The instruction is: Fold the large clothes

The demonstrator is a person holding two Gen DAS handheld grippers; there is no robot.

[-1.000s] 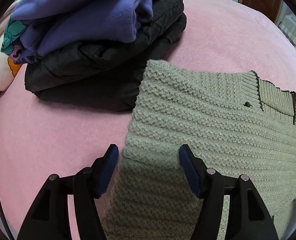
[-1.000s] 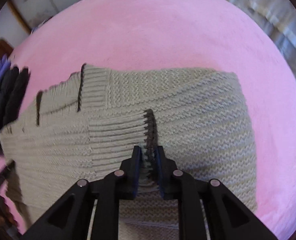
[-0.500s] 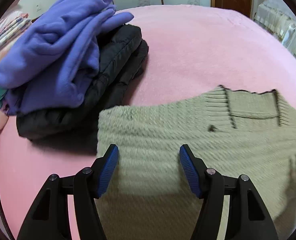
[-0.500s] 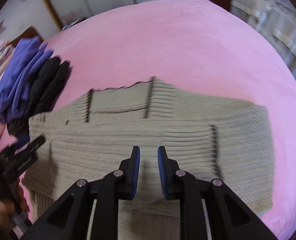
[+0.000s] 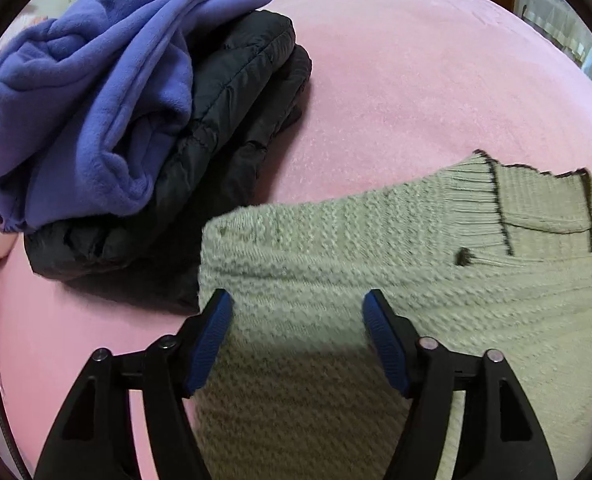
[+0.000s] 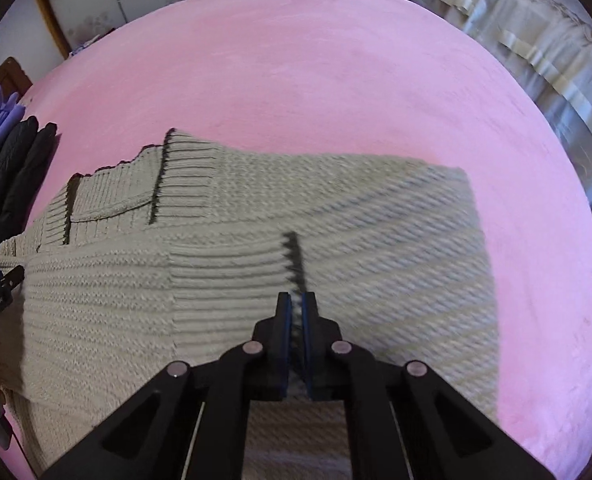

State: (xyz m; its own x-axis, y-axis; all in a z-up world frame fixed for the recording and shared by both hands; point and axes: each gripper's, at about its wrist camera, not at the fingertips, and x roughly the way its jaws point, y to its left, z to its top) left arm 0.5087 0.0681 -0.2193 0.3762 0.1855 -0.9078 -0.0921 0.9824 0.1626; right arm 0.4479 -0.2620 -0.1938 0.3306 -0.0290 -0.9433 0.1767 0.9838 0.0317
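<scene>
One knitted sweater (image 6: 336, 216), grey-beige with dark trim, lies spread on the pink blanket (image 6: 316, 80), directly under and ahead of both grippers. Its long axis runs side to side across the right wrist view; the ribbed collar (image 6: 116, 196) points away from the gripper, up and to its left. One sleeve is folded across the body, its ribbed cuff (image 6: 232, 276) ending in a dark zigzag edge.

The right gripper (image 6: 296, 312) is clenched on that cuff edge: its jaws have just been closing, and the knit shows pinched between the blue pads.

The left gripper (image 5: 296, 320) stands released above the sweater's near corner, its jaws having just been opening, with cloth below them but nothing pressed between the pads (image 5: 210, 340).

Ahead and to the left of the left gripper sits one stack of two folded garments: a purple fleece (image 5: 96, 92) on top of a black padded jacket (image 5: 236, 112).

At the left edge of the right wrist view the other gripper's body carries small white lettering (too blurred to read surely).
</scene>
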